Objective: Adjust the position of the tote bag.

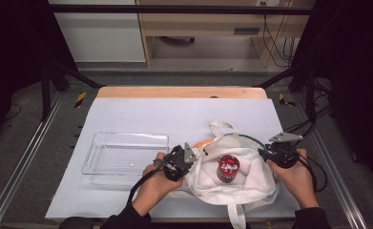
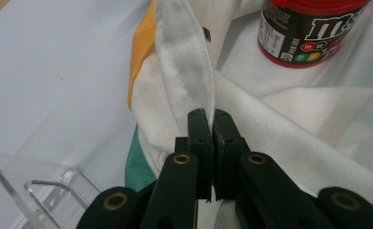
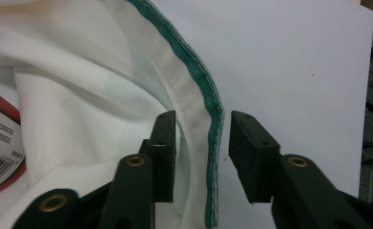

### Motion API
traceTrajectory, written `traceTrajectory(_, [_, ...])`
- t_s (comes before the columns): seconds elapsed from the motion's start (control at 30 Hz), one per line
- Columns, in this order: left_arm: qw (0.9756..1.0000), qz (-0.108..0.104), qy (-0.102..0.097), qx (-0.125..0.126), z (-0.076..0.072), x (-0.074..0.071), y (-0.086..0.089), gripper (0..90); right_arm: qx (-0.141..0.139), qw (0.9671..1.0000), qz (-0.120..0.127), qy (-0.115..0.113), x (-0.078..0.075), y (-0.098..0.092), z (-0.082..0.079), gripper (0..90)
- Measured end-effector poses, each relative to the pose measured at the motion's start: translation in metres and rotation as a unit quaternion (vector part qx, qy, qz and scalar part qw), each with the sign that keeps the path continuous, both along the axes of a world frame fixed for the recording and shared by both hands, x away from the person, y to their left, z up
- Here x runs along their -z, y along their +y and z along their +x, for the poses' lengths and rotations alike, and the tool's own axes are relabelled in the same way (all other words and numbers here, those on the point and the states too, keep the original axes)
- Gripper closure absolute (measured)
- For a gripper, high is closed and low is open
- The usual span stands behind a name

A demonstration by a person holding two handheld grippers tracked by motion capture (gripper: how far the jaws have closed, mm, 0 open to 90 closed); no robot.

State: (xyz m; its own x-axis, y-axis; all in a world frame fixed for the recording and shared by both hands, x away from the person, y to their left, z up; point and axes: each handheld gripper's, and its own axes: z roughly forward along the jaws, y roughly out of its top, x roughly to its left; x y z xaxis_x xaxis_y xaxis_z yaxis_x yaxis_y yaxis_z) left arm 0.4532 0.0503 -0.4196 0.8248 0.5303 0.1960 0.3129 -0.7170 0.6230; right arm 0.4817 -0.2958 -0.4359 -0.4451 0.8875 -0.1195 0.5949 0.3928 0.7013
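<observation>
Clear plastic tray [image 1: 127, 152] at counter [image 1: 141, 114] left; white tote bag [image 1: 243, 183] front-centre, M&M's jar [image 1: 228, 168] upright inside. Left hand-held gripper [image 2: 208, 117] clamped on the bag's left rim; right hand-held gripper [image 3: 201, 131] jaws apart, straddling the green-edged right rim [image 3: 212, 119]. Limp cloth, will sag, so grip the stitched hem; jar looks rigid, likely to tip.

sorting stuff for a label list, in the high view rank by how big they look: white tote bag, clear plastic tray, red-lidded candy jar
1. white tote bag, largest, though the tray comes close
2. clear plastic tray
3. red-lidded candy jar, clearly smallest, sitting in the bag's open mouth
</observation>
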Motion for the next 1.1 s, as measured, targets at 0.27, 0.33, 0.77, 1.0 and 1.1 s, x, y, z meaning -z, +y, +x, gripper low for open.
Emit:
traceTrajectory(0.27, [1.0000, -0.004, 0.003, -0.003, 0.001, 0.003, 0.002, 88.1, 0.004, 0.9996, -0.028, 0.000, -0.002, 0.003, 0.004, 88.7])
traceTrajectory(0.33, [1.0000, -0.002, -0.001, -0.003, 0.001, 0.003, 0.002, 88.2, 0.010, 0.9996, -0.025, 0.005, -0.002, 0.003, 0.005, 88.8])
traceTrajectory(0.77, [0.9996, 0.023, -0.016, -0.002, -0.007, 0.003, 0.002, 88.4, 0.034, 0.9977, -0.054, 0.019, 0.009, 0.003, 0.015, 88.5])
traceTrajectory(1.0, [0.9997, 0.021, -0.014, -0.006, -0.006, 0.002, 0.001, 88.4, 0.013, 0.9993, -0.036, 0.000, 0.000, 0.004, 0.009, 81.9])
traceTrajectory(1.1, [0.9994, 0.030, -0.013, -0.006, -0.005, 0.003, -0.001, 88.4, 0.016, 0.9988, -0.042, 0.017, 0.006, 0.002, 0.013, 88.5])
